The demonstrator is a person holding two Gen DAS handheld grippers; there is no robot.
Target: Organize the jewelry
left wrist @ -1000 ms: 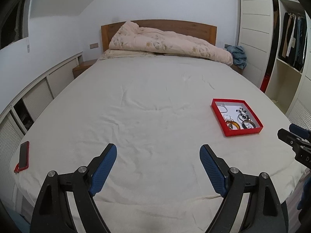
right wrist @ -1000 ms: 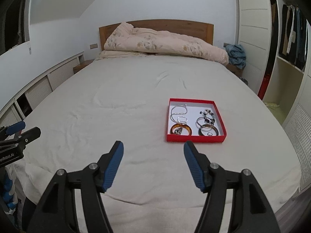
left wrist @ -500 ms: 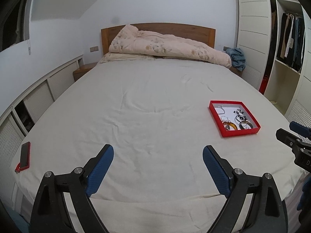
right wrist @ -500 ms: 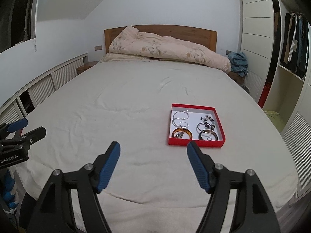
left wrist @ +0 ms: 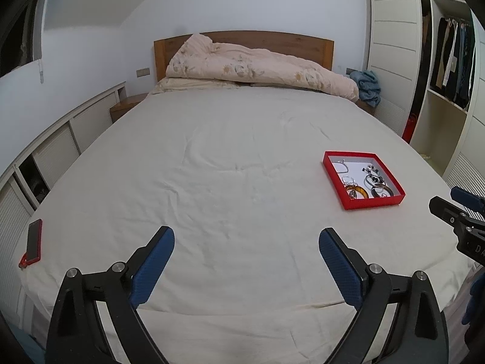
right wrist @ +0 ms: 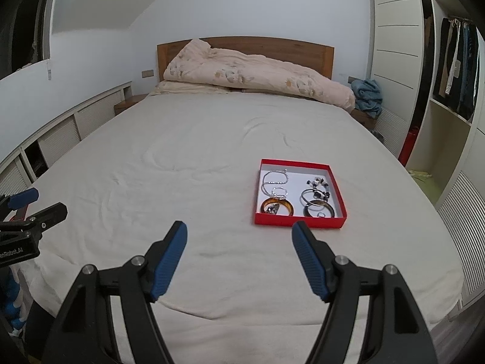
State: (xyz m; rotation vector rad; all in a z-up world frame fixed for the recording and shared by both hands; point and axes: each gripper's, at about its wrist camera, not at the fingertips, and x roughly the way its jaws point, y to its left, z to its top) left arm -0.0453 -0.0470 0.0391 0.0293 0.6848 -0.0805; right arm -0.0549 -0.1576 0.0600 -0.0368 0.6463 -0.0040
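Right wrist: red tray (right wrist: 300,222) on cream bedsheet (right wrist: 188,163), wardrobe (right wrist: 448,85) beside.

White lettering "enRobot.AI" on left tool (right wrist: 28,212), partly cut off

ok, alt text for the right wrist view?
A red tray of jewelry, with bangles, a silver chain and beads, sits on a bed's cream sheet, just ahead of the open, empty right gripper. The left gripper shows at the left edge, and a rumpled duvet lies by the wooden headboard.
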